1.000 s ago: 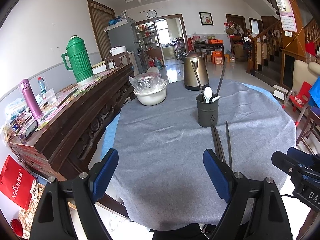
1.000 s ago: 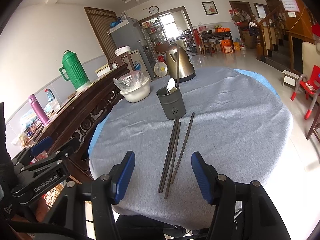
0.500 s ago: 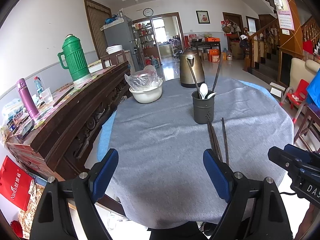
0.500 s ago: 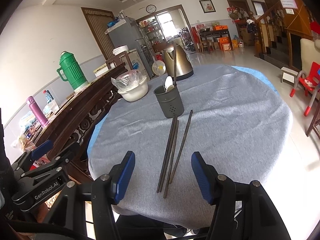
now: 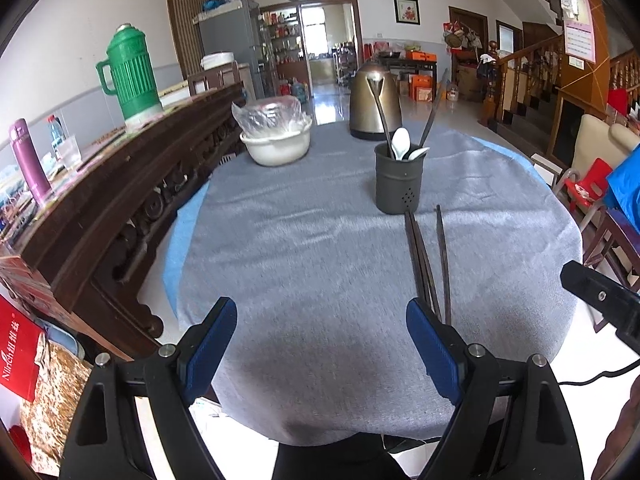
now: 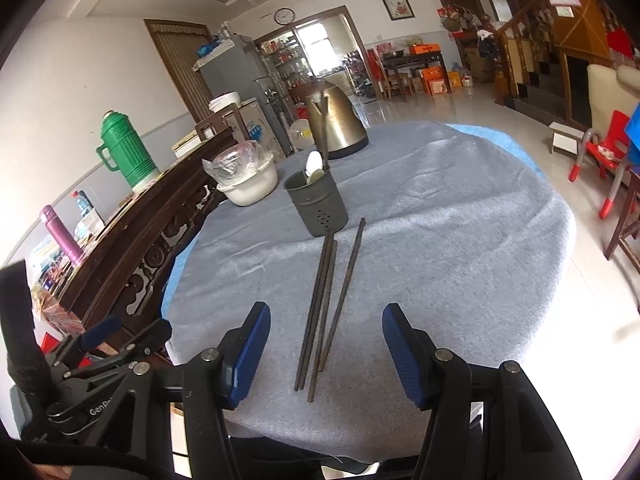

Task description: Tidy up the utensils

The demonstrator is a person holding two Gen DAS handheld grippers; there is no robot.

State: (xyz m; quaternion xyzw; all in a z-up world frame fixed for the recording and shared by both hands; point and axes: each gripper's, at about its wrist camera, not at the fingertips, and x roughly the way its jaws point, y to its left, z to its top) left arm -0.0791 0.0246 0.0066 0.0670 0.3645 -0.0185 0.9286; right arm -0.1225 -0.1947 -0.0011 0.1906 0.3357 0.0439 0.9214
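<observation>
Three dark chopsticks lie side by side on the grey tablecloth, pointing at a dark grey utensil holder. The holder holds white spoons and dark sticks. My right gripper is open, its blue pads either side of the chopsticks' near ends, above them. My left gripper is open and empty at the table's near edge, with the chopsticks beside its right pad.
A white bowl with plastic bags and a brass kettle stand at the back of the table. A dark wooden sideboard with a green thermos runs along the left. Red chairs stand on the right.
Both grippers have edged forward over the table's near edge; the holder and chopsticks look closer. Both stay open.
</observation>
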